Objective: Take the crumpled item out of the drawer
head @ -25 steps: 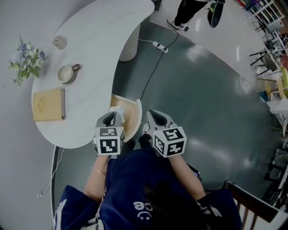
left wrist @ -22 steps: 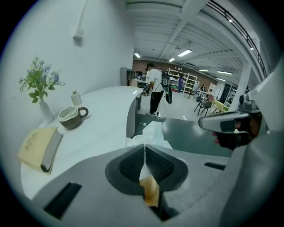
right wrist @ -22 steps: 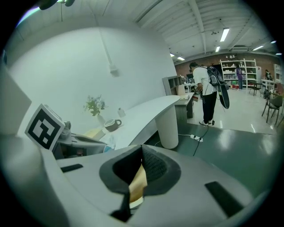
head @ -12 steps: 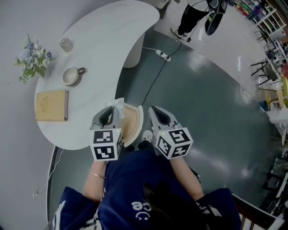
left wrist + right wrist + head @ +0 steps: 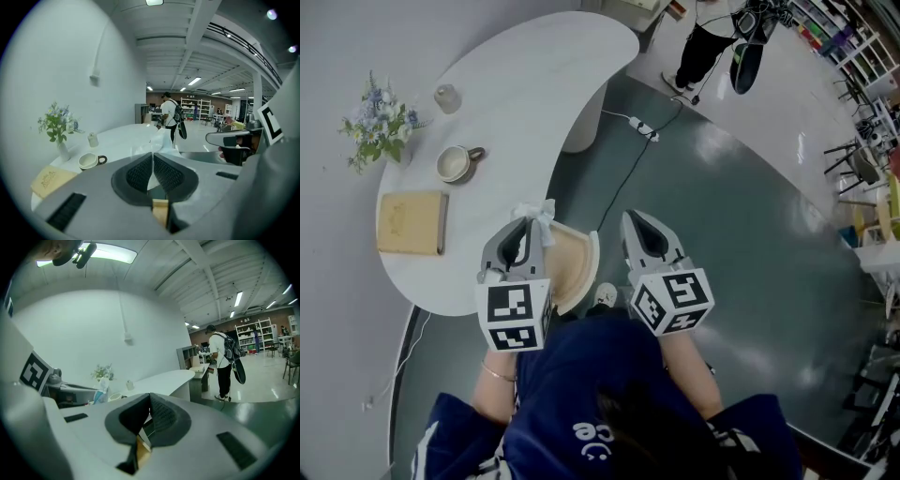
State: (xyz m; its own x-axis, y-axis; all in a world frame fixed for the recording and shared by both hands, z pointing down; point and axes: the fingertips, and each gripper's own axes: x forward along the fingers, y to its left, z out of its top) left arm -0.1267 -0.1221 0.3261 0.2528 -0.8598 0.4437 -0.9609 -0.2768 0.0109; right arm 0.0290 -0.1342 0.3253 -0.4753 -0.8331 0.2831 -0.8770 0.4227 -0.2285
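A crumpled white, partly see-through item (image 5: 535, 215) sticks up from the tips of my left gripper (image 5: 529, 231), which is shut on it above the open wooden drawer (image 5: 574, 266) at the table's near edge. In the left gripper view the item (image 5: 161, 140) is pinched between the dark pads (image 5: 140, 172) of the left gripper (image 5: 153, 158). My right gripper (image 5: 637, 223) hovers to the right of the drawer, over the floor, shut with nothing in it. In the right gripper view the right gripper (image 5: 149, 400) has its pads together, and the item (image 5: 101, 389) shows at the left.
On the curved white table (image 5: 534, 94) lie a wooden board (image 5: 411, 222), a cup (image 5: 455, 162), a small jar (image 5: 445, 96) and a vase of flowers (image 5: 380, 127). A power strip and cable (image 5: 642, 127) cross the dark floor. A person with a bag (image 5: 712, 37) stands far off.
Both grippers have risen and tilted up toward level. The crumpled item has come up with the left gripper, higher above the drawer.
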